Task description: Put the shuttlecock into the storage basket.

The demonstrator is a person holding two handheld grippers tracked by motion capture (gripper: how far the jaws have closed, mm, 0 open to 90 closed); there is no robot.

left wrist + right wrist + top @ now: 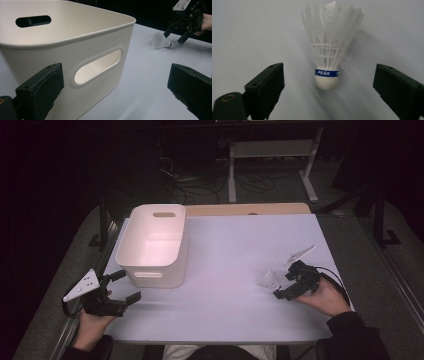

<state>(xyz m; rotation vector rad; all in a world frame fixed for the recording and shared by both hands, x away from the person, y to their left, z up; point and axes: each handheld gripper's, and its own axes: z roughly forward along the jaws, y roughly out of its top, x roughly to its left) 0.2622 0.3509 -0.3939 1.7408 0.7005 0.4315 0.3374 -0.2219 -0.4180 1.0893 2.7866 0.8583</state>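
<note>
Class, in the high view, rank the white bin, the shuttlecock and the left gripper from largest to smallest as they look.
1. white bin
2. left gripper, clearly smaller, though it sits nearer the camera
3. shuttlecock, smallest

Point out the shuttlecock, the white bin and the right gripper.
shuttlecock [327, 82]: right gripper view, on its rounded cork.
white bin [150, 275]: high view, on its near wall.
right gripper [283, 285]: high view, midway between its fingertips.

Smooth matt plastic bin [152, 245], feathered shuttlecock [329, 53]
</note>
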